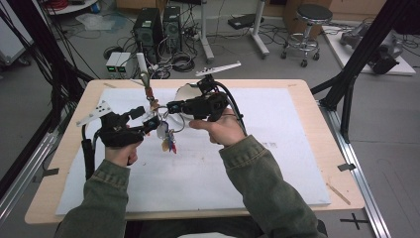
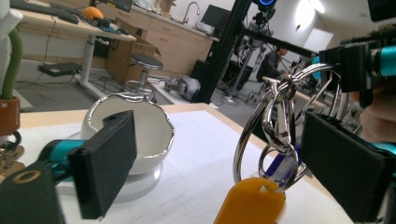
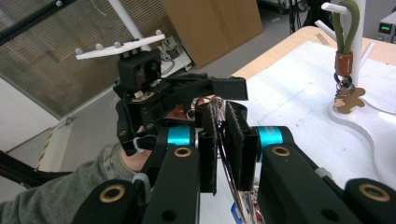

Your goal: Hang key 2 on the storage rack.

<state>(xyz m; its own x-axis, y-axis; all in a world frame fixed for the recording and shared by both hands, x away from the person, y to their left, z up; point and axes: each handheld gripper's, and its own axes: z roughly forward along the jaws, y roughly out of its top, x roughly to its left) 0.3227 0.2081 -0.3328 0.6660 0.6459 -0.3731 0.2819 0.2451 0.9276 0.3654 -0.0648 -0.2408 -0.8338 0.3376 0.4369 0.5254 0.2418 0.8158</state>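
A bunch of steel key rings (image 2: 275, 126) with an orange tag (image 2: 250, 200) hangs in the air over the white mat. My right gripper (image 3: 222, 149) is shut on one thin ring of the bunch, which it holds from above. In the left gripper view its teal-and-black jaw (image 2: 369, 60) clamps the top of that ring. My left gripper (image 2: 224, 158) is open around the bunch: the rings lie close against its right pad (image 2: 345, 168), while the left pad (image 2: 107, 158) stands well clear. From above, both grippers meet left of centre, left (image 1: 151, 120) and right (image 1: 171, 106), with the keys (image 1: 166, 135) dangling below.
A white bowl (image 1: 188, 91) sits just behind the grippers. A white hook stand (image 1: 142, 64) at the back left carries a green loop (image 3: 348, 28) with a brown fob (image 3: 348, 100). The white mat (image 1: 277, 148) covers most of the wooden table (image 1: 322, 99).
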